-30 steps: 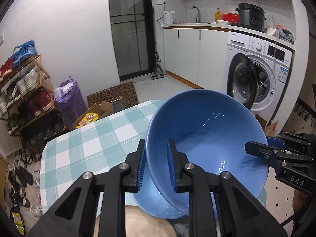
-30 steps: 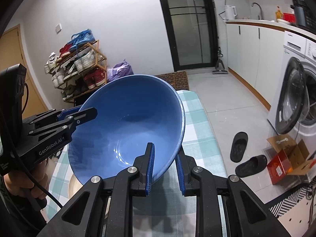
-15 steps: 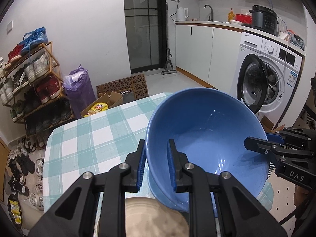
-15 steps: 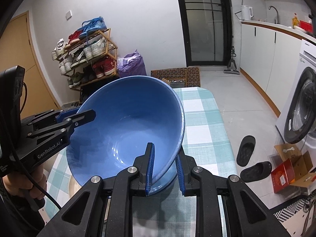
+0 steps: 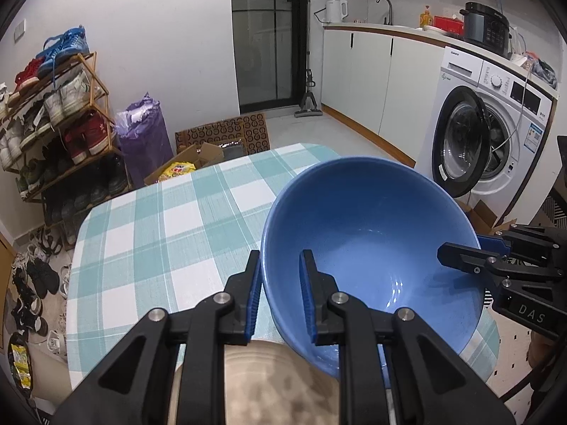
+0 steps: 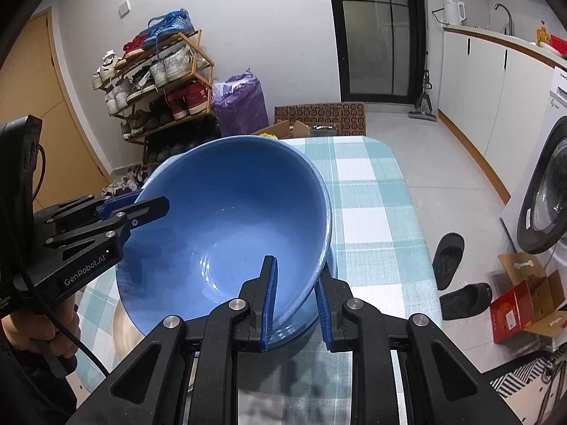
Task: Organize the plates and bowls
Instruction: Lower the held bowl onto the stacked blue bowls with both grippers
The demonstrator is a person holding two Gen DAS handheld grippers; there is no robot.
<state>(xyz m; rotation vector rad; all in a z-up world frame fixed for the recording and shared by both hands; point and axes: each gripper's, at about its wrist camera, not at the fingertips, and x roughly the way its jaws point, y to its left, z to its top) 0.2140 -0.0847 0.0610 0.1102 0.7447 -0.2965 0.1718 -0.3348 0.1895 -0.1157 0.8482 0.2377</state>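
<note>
A large blue bowl [image 5: 372,241] [image 6: 226,219] hangs tilted over the green-and-white checked table [image 5: 159,241] [image 6: 368,212], held from both sides. My left gripper [image 5: 280,262] is shut on its near-left rim, one pad inside and one outside. My right gripper [image 6: 296,269] is shut on the opposite rim the same way. Each gripper also shows in the other's view: the right gripper [image 5: 460,251] and the left gripper [image 6: 149,209]. Part of a second blue bowl [image 6: 304,322] shows right under the held one. A beige plate [image 5: 265,382] [image 6: 124,329] lies beside them, near the table's edge.
A shoe rack [image 5: 53,124] and a purple bag [image 5: 145,138] stand against the far wall. A washing machine [image 5: 496,134] with its door ajar stands to the right. Slippers [image 6: 457,276] and cardboard boxes [image 6: 521,304] lie on the floor beside the table.
Both grippers have sunk toward the table with the blue bowl between them. The bowl now sits lower over the second blue bowl, and more of the tablecloth shows beyond it.
</note>
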